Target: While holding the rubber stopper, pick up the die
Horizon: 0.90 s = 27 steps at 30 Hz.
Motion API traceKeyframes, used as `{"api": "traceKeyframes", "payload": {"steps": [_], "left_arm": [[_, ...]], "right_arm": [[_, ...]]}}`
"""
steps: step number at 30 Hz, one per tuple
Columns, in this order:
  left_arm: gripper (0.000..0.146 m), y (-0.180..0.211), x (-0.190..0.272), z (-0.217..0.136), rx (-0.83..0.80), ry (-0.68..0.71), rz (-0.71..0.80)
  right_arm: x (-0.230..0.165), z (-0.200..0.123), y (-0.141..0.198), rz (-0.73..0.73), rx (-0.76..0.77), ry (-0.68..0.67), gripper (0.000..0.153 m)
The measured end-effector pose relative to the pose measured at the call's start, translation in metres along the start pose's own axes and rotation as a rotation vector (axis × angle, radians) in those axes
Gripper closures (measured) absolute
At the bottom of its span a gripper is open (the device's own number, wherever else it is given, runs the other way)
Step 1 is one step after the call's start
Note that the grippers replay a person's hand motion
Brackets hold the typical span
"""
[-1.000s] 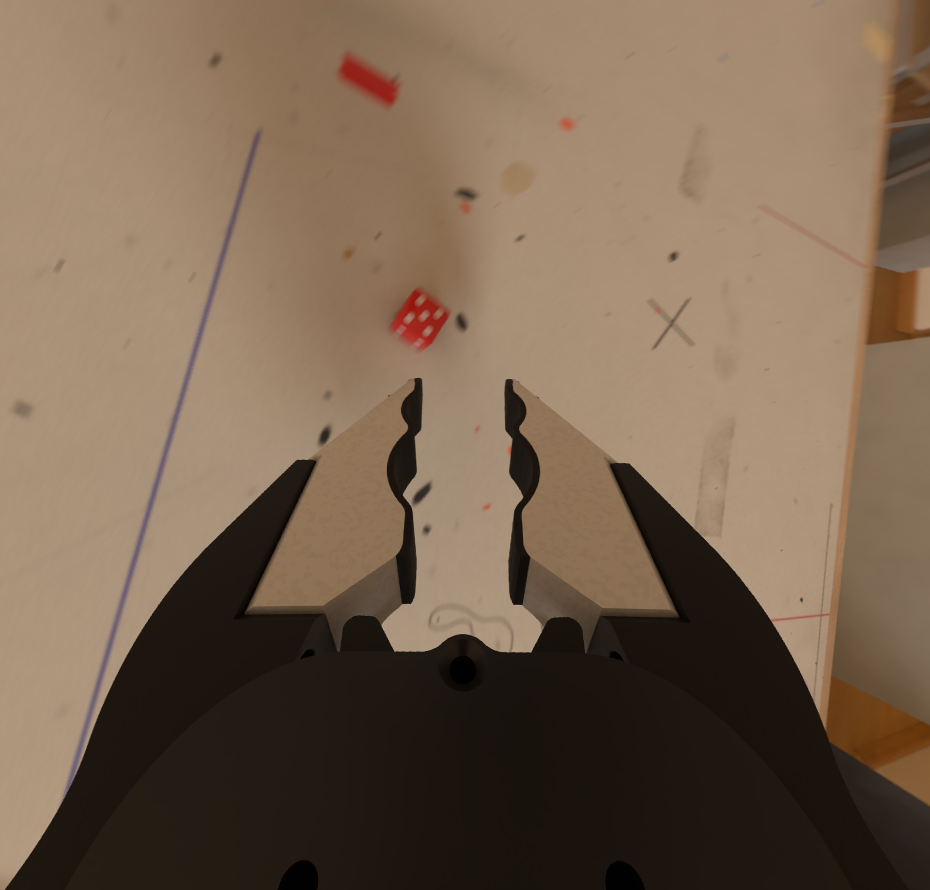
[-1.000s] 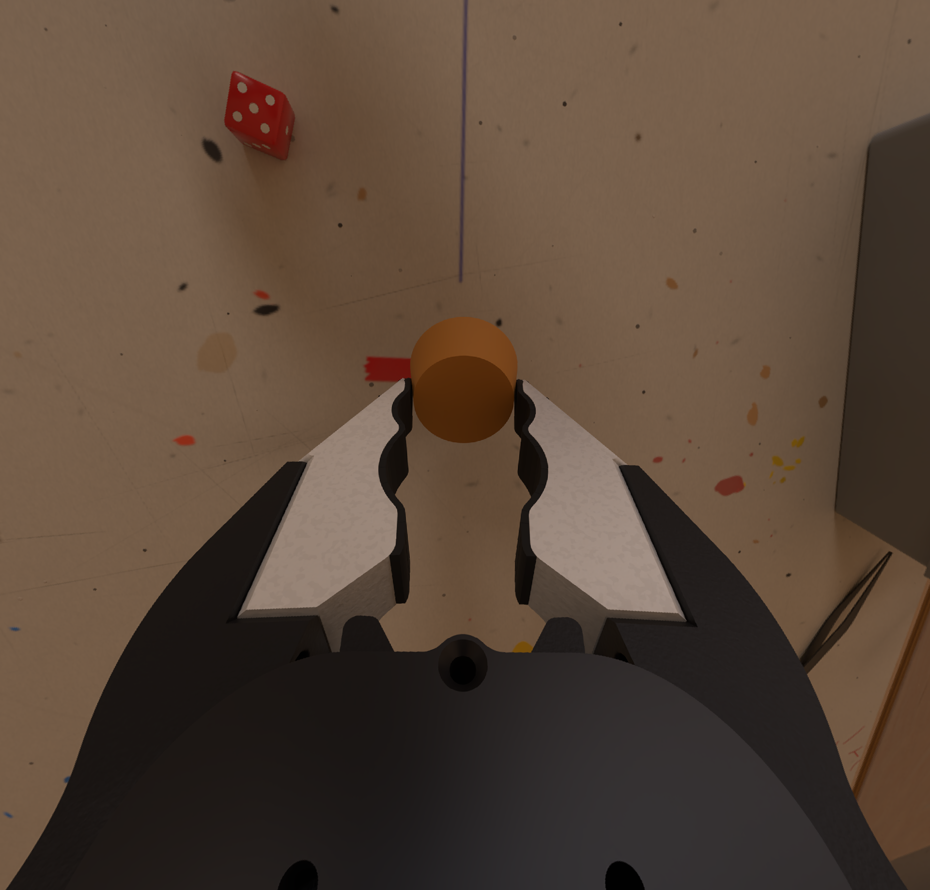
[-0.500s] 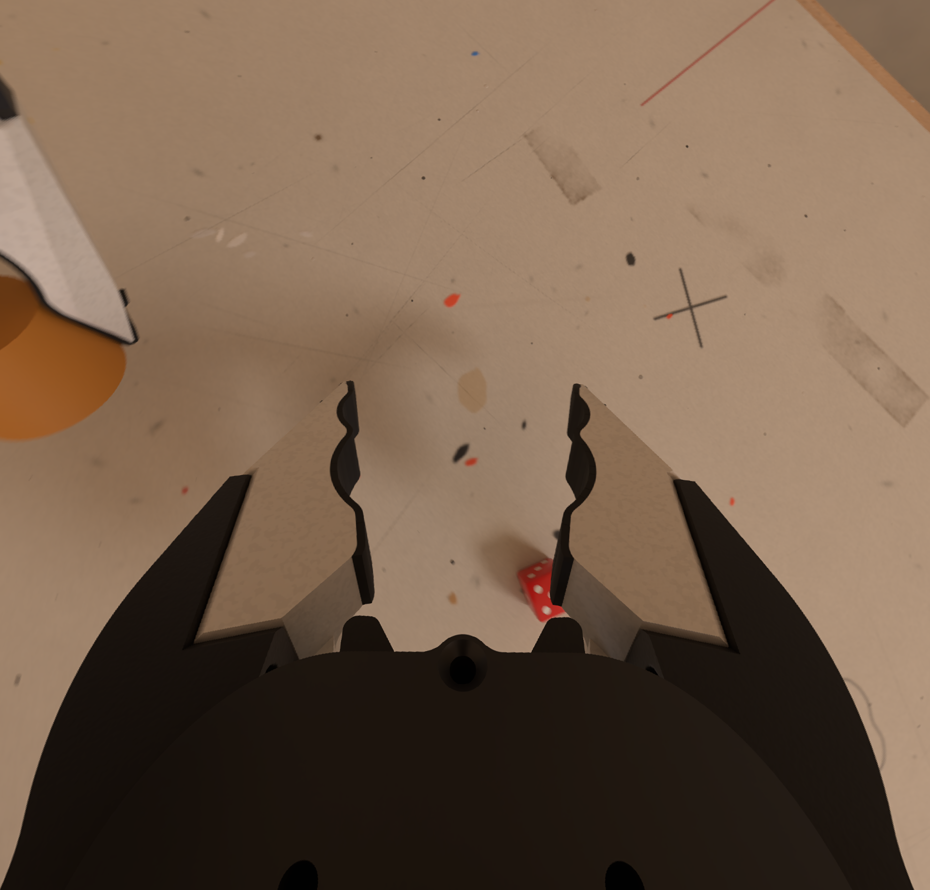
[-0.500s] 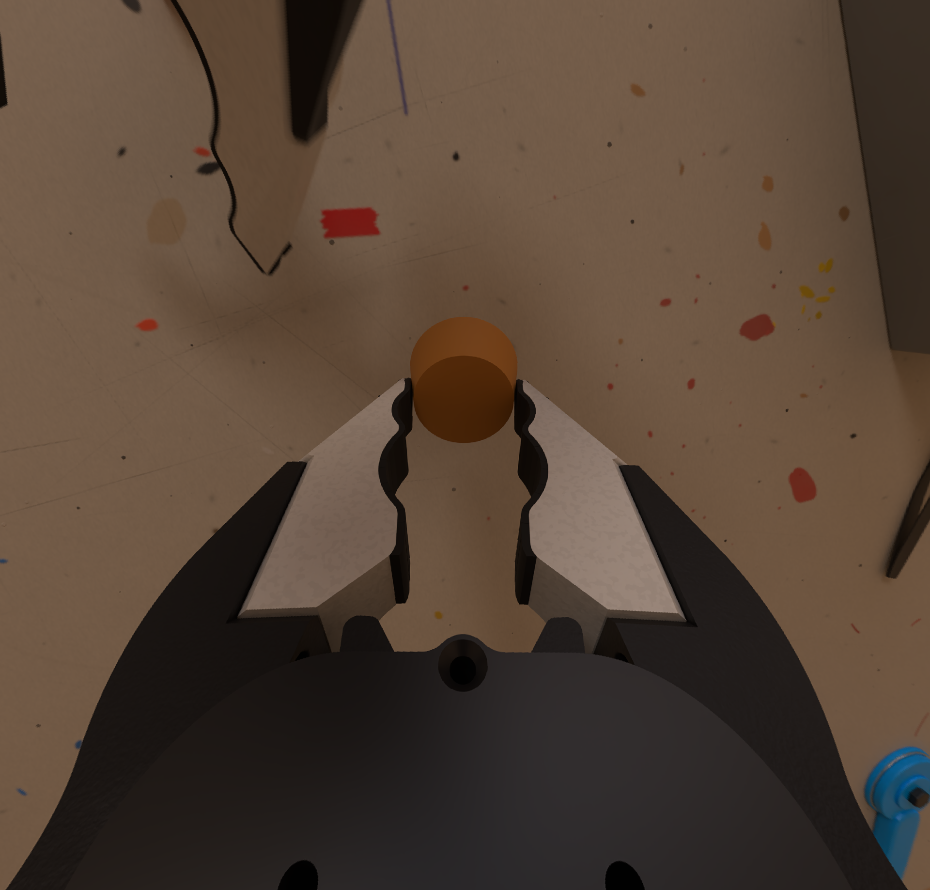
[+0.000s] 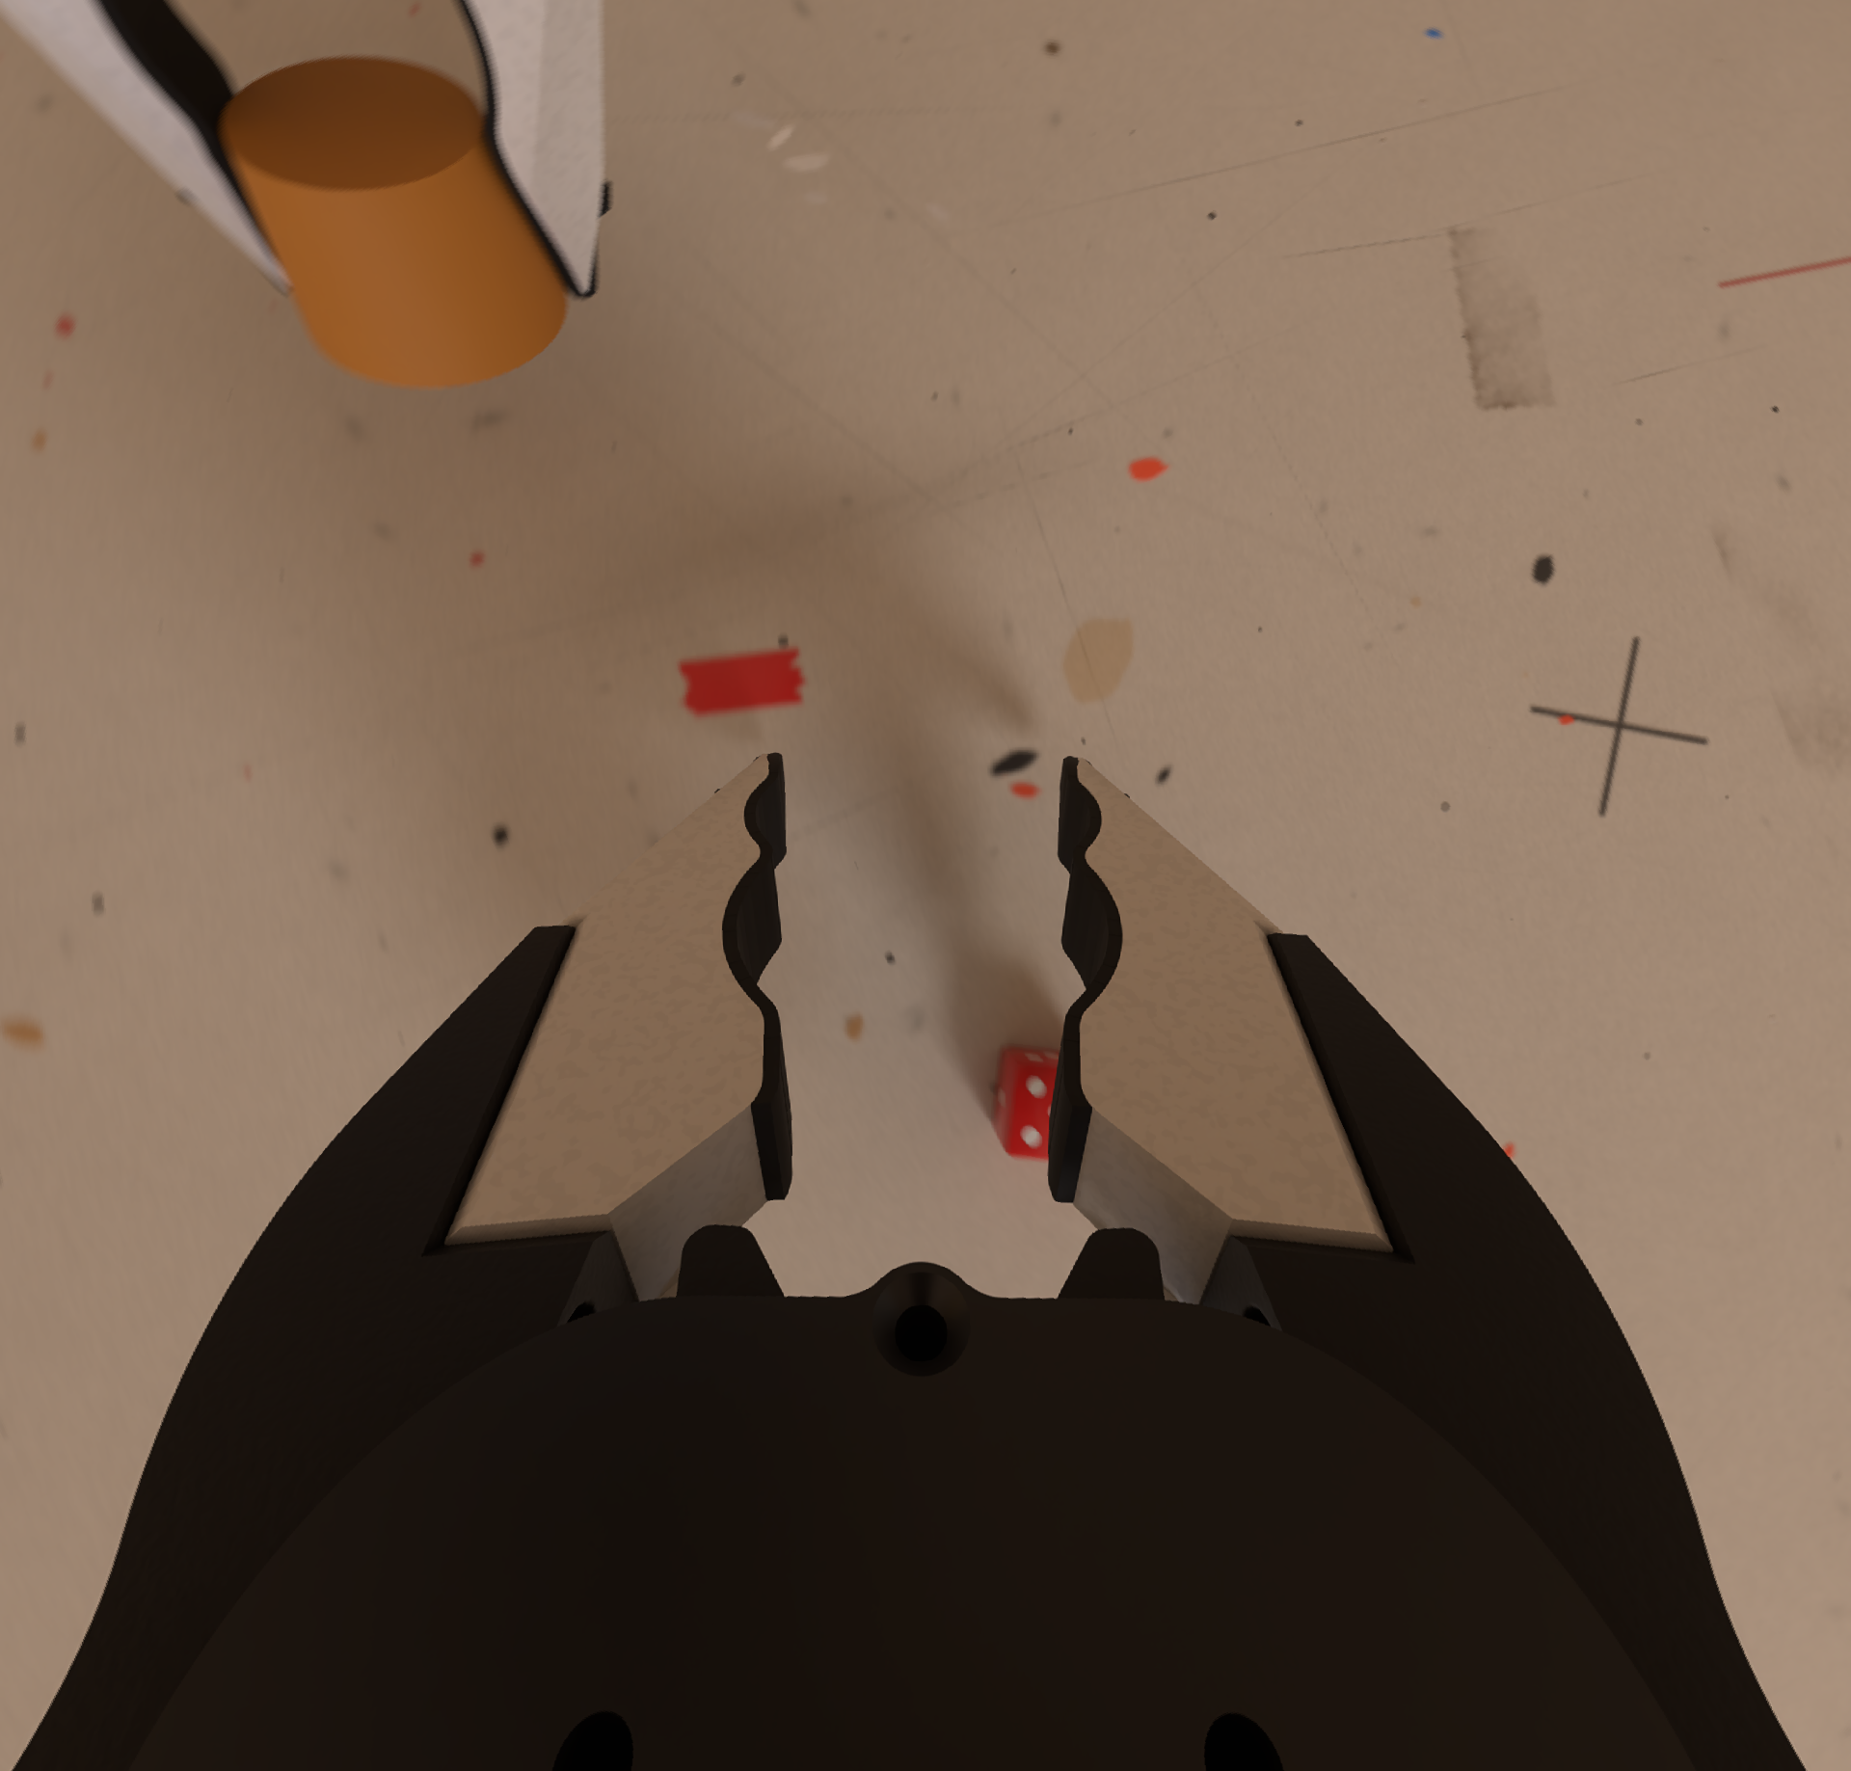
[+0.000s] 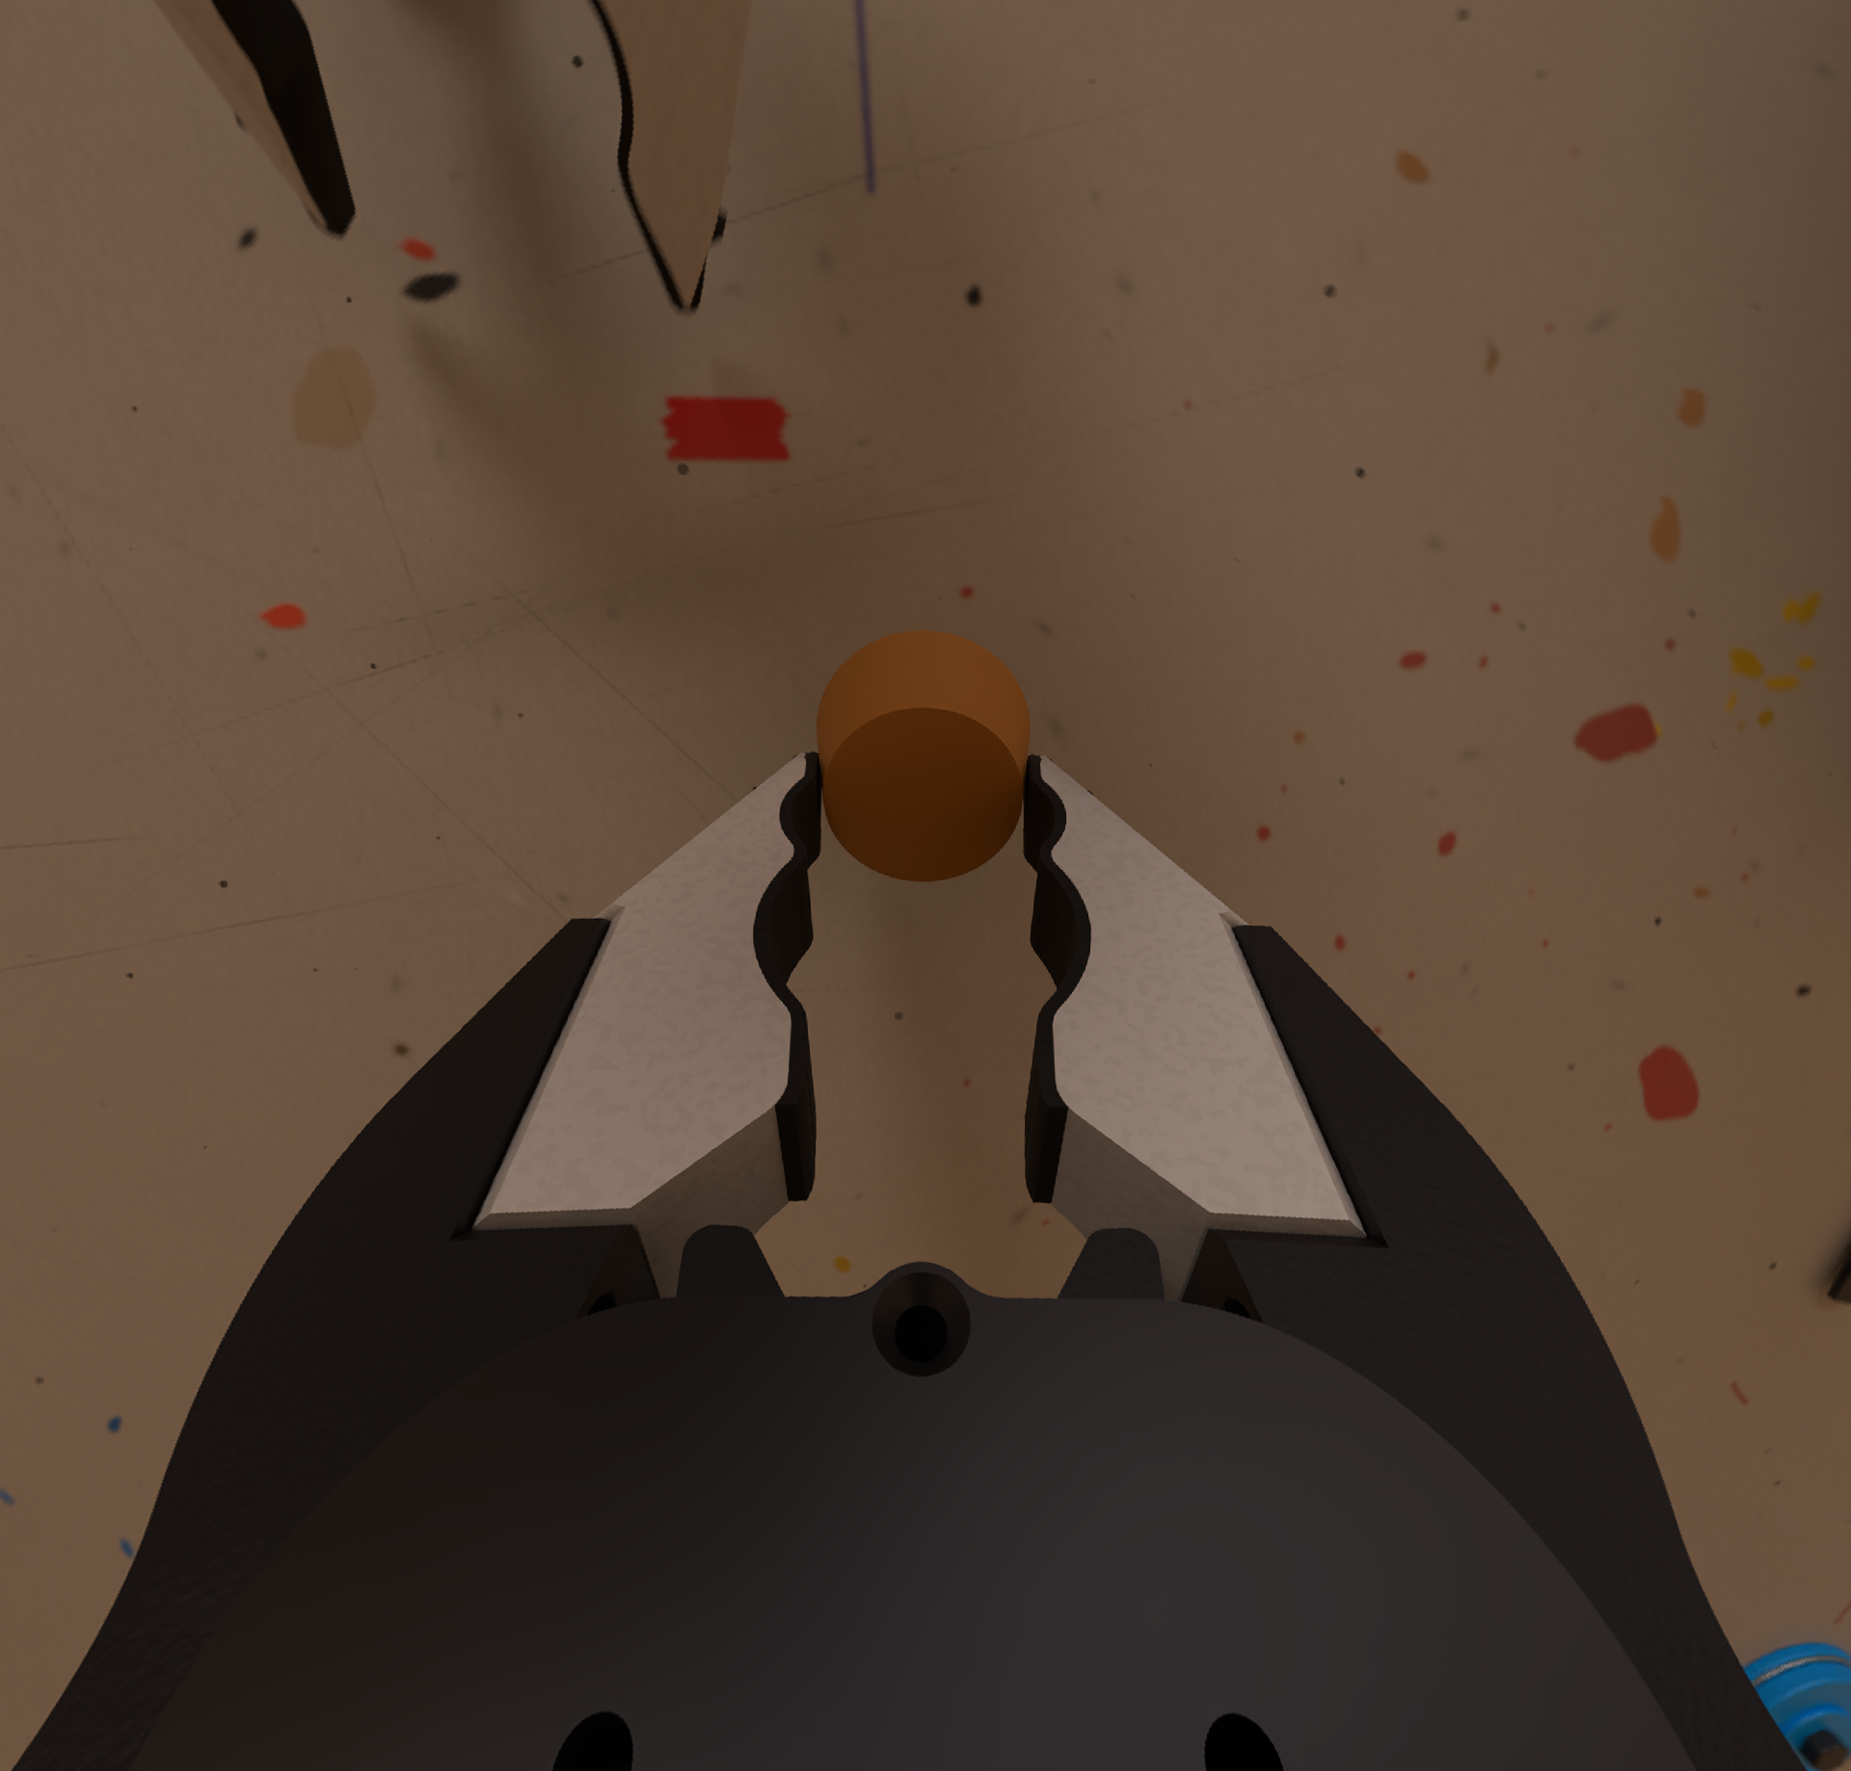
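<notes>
the left gripper [image 5: 921, 771] hangs with its jaws apart above the speckled table [image 5: 1302, 220], where the red die [image 5: 1022, 1102] sits half hidden behind one finger, near red tape [image 5: 739, 681], while the right gripper [image 6: 921, 761] squeezes the orange rubber stopper [image 6: 921, 771].

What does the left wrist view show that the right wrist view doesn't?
Only the left wrist view shows the red die on the table, tucked beside the inner edge of one finger of the open left tool, and a pencilled cross. Only the right wrist view shows a blue object in its bottom corner and yellow paint specks. Both show the orange rubber stopper gripped by the right tool, and the red tape strip.
</notes>
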State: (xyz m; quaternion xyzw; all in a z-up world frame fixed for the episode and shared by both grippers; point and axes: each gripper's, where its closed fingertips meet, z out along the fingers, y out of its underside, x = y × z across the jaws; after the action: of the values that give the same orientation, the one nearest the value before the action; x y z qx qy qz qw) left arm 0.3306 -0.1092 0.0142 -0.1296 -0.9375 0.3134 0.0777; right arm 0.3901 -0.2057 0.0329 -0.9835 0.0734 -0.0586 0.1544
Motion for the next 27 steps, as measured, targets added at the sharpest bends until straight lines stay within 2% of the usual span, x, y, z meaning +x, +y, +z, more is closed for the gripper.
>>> {"api": "traceKeyframes", "payload": {"steps": [4, 7, 11, 14, 16, 19, 25, 27], "left_arm": [[0.090, 0.017, 0.008, -0.015, 0.024, -0.052, -0.106], [0.086, 0.024, 0.011, -0.030, 0.108, -0.072, -0.136], [0.078, 0.035, 0.006, -0.043, 0.165, -0.100, -0.017], [0.069, 0.037, 0.009, -0.043, 0.159, -0.013, 0.089], [0.068, 0.042, 0.013, -0.039, 0.126, 0.057, 0.104], [0.076, 0.050, 0.020, -0.032, 0.087, 0.081, 0.136], [0.125, 0.053, 0.024, -0.032, 0.093, -0.007, 0.147], [0.127, 0.053, 0.024, -0.033, 0.096, -0.020, 0.100]], "right_arm": [[-0.006, 0.008, -0.015, -0.053, -0.041, -0.056, 0.112], [-0.011, 0.012, -0.029, -0.081, -0.050, -0.093, 0.112], [-0.014, 0.017, -0.042, -0.110, -0.077, -0.133, 0.112], [-0.011, 0.017, -0.054, -0.116, -0.069, -0.140, 0.112], [-0.011, 0.016, -0.061, -0.110, -0.051, -0.145, 0.112], [-0.013, 0.016, -0.064, -0.117, -0.037, -0.142, 0.112], [-0.014, 0.018, -0.062, -0.132, -0.030, -0.136, 0.112], [-0.013, 0.019, -0.059, -0.133, -0.044, -0.129, 0.112]]}}
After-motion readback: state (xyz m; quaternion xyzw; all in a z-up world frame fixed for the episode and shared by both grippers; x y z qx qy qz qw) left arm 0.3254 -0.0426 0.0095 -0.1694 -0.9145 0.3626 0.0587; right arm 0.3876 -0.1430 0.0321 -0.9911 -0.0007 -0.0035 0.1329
